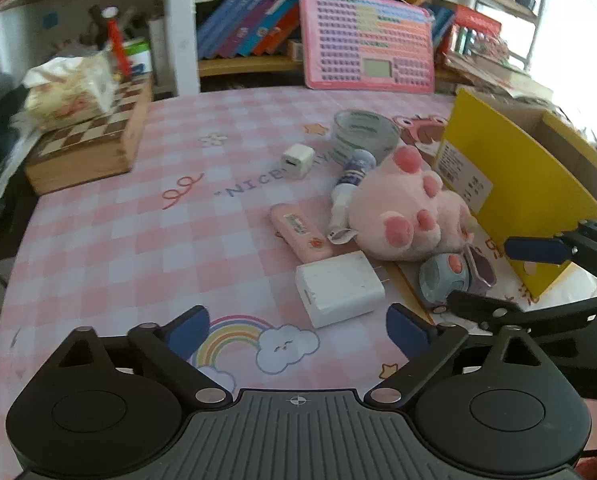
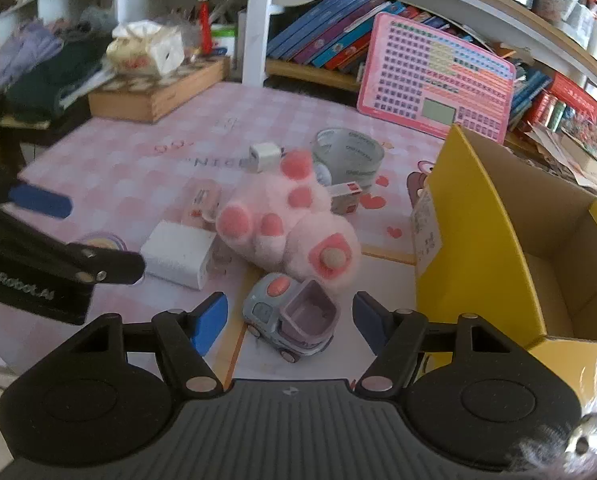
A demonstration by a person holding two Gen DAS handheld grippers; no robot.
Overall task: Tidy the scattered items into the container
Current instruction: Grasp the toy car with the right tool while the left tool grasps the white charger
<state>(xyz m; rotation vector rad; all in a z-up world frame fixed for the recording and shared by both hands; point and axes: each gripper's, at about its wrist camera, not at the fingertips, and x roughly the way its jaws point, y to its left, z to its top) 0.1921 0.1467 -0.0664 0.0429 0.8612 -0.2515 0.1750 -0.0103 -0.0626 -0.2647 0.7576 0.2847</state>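
Scattered items lie on a pink checked table: a pink plush toy, a grey-purple toy car, a large white charger, a small white charger, a pink flat case, a tube and a tape roll. An open yellow cardboard box stands at the right. My left gripper is open, just short of the large charger. My right gripper is open with the toy car between its fingers.
A wooden chessboard box with a tissue pack sits at the back left. A pink keypad toy leans against bookshelves behind. A small white carton lies beside the plush.
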